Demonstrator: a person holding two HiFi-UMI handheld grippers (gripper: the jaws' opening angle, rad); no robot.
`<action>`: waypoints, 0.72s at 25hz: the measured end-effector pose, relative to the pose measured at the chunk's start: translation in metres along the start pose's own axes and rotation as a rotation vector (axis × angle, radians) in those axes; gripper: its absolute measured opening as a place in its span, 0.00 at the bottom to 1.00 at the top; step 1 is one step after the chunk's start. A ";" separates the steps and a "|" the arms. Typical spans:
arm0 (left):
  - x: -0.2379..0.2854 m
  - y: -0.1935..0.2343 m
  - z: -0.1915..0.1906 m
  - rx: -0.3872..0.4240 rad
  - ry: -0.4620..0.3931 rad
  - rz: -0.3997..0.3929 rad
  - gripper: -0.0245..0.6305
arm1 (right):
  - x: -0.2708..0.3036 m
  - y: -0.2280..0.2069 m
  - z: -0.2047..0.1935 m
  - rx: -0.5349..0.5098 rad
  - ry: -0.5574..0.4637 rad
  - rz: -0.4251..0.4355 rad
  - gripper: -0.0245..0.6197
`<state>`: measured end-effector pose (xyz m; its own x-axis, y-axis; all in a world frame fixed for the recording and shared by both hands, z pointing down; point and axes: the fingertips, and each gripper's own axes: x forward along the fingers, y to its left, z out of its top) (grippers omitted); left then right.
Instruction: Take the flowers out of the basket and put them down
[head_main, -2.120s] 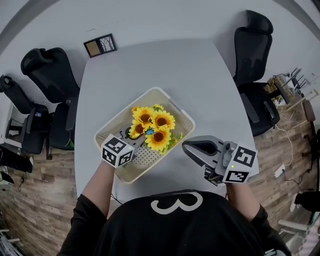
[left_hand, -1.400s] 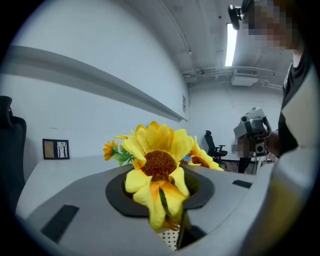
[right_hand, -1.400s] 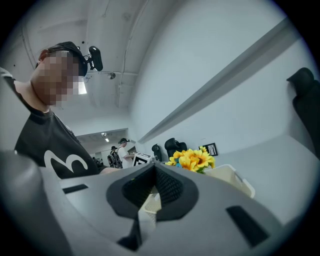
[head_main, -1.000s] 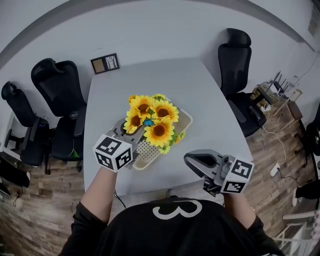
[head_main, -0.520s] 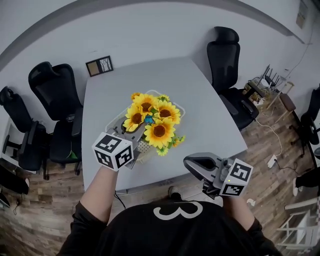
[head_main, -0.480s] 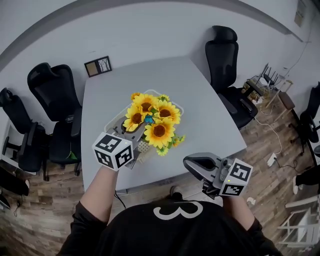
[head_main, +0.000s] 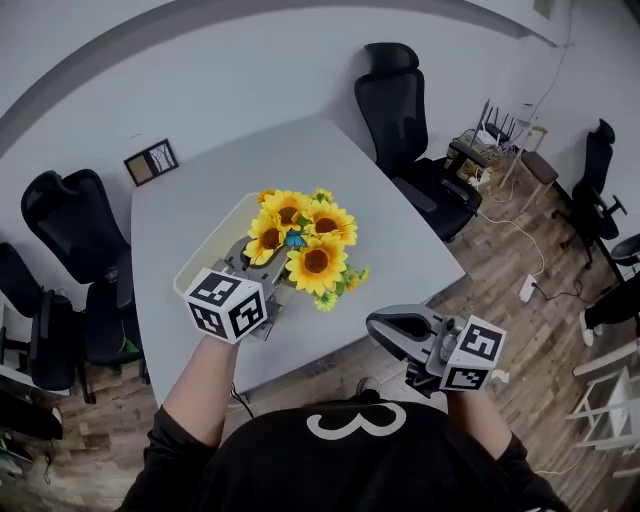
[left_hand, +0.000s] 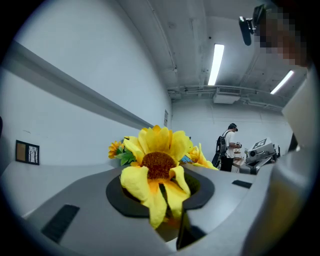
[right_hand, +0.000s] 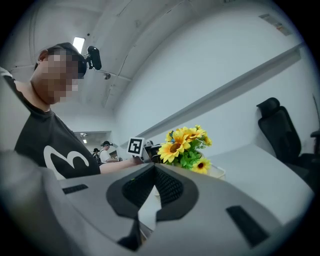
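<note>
Surveying the scene from the head view: a grey table (head_main: 395, 235) fills the middle of the room, with black office chairs (head_main: 400, 95) round it. On its left half sits a cream basket (head_main: 212, 250), its long side running away from the person.

The flowers (head_main: 305, 240), a bunch of sunflowers with green leaves, are directly over the basket's right part, heads up and the bunch roughly upright. The right gripper view shows the leaves low against the basket rim; whether the stems are fully clear of it cannot be told.

The left gripper (head_main: 258, 272) is clamped on the bunch from the person's side, with one bloom pressed between its jaws in its own view. The right gripper (head_main: 380, 322) is clenched on nothing, pads meeting, and hangs off the table's near edge, well apart from the bunch.

Finding: the removal step appears nearly complete; the setting-down is not yet done. Bare tabletop lies to the right of the bunch, between basket and right gripper. The left hand alone carries the load, so the likely need is a sideways carry rightward, then a lowering with the stems tipped flat.
</note>
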<state>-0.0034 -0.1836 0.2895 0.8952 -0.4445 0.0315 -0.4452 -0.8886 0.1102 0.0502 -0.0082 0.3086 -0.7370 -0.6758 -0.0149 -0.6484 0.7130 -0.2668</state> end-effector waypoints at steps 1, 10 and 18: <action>0.001 0.002 -0.002 -0.003 -0.002 -0.013 0.21 | 0.001 0.000 -0.002 0.000 -0.002 -0.017 0.05; 0.020 0.012 -0.023 -0.052 0.008 -0.114 0.21 | 0.010 -0.005 -0.015 0.008 -0.006 -0.143 0.05; 0.095 -0.019 -0.041 -0.073 0.041 -0.147 0.21 | -0.043 -0.058 -0.011 0.040 -0.016 -0.192 0.05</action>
<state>0.0907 -0.2043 0.3311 0.9512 -0.3044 0.0505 -0.3084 -0.9324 0.1887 0.1178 -0.0181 0.3350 -0.5969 -0.8019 0.0247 -0.7685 0.5627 -0.3046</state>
